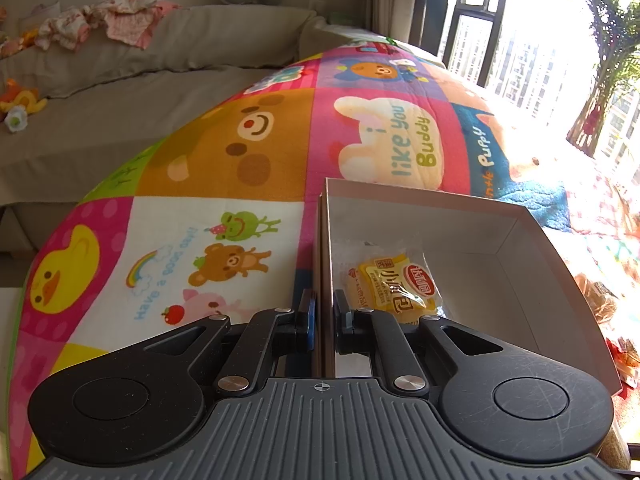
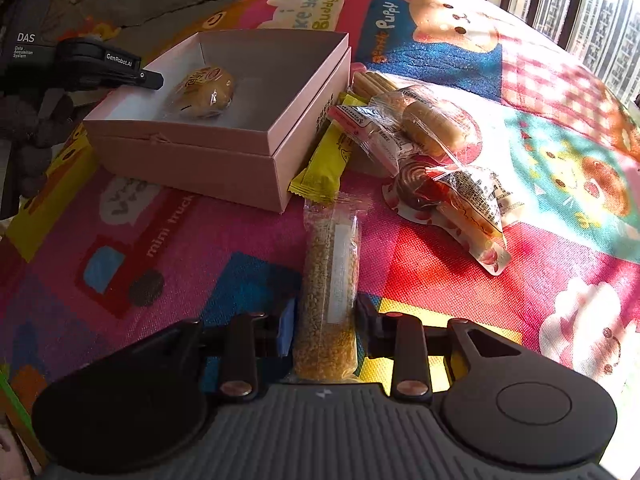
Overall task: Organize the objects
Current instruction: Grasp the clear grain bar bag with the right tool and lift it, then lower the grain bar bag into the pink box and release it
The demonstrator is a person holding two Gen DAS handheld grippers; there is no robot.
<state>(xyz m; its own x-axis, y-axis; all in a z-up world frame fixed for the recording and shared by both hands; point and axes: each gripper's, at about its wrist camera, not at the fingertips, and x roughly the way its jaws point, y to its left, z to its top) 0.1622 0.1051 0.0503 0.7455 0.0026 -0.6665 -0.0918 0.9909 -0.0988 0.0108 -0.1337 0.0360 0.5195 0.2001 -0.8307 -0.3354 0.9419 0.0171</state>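
An open pink box (image 1: pixel 420 196) (image 2: pixel 180 160) sits on a colourful cartoon mat (image 1: pixel 200 152). Inside it lies a wrapped yellow bun (image 1: pixel 394 284) (image 2: pixel 204 90). My left gripper (image 1: pixel 325 320) is shut on the box's near left wall, one finger outside and one inside; in the right wrist view it (image 2: pixel 154 80) shows at the box's far left edge. A long clear packet holding a grain bar (image 2: pixel 330 280) lies on the mat in front of the box. My right gripper (image 2: pixel 326 324) is shut on the bar's near end, its pads against both sides.
Right of the box lies a heap of wrapped snacks: a yellow packet (image 2: pixel 326 160), a wrapped roll (image 2: pixel 432 128), a swirl-cookie packet (image 2: pixel 452 196) and biscuit sticks (image 2: pixel 372 82). A grey sofa (image 1: pixel 120 120) stands behind the mat and a bright window (image 1: pixel 520 60) to the right.
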